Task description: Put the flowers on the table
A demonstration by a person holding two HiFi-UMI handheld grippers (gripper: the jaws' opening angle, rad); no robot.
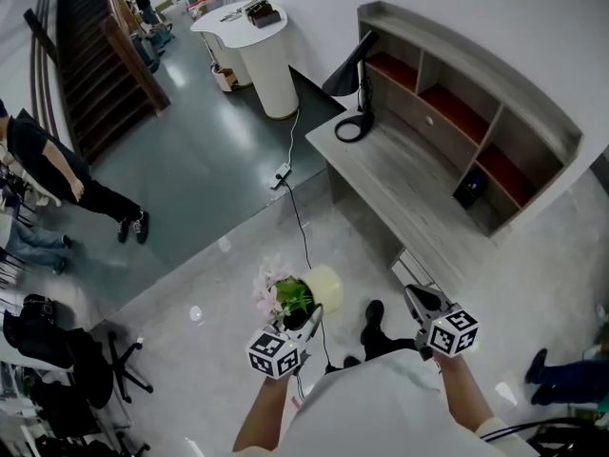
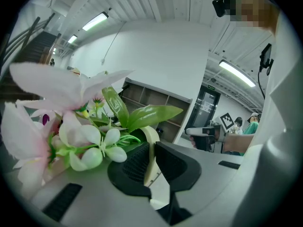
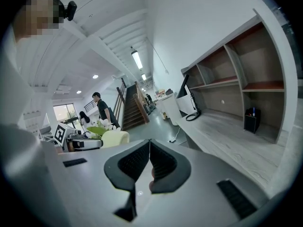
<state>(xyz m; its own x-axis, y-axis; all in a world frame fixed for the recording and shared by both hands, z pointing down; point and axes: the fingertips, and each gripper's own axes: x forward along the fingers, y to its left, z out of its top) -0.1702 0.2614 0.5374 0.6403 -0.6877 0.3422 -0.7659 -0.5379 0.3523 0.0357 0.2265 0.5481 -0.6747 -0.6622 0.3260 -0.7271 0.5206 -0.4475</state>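
Fingers of your left gripper pinch the rim of the cream pot of flowers, held over the floor well apart from the grey table. Your right gripper hangs empty, its 2 jaws pressed together.

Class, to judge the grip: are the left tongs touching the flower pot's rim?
Touching. The left gripper view shows the cream pot rim pinched between both pads of the left tongs.
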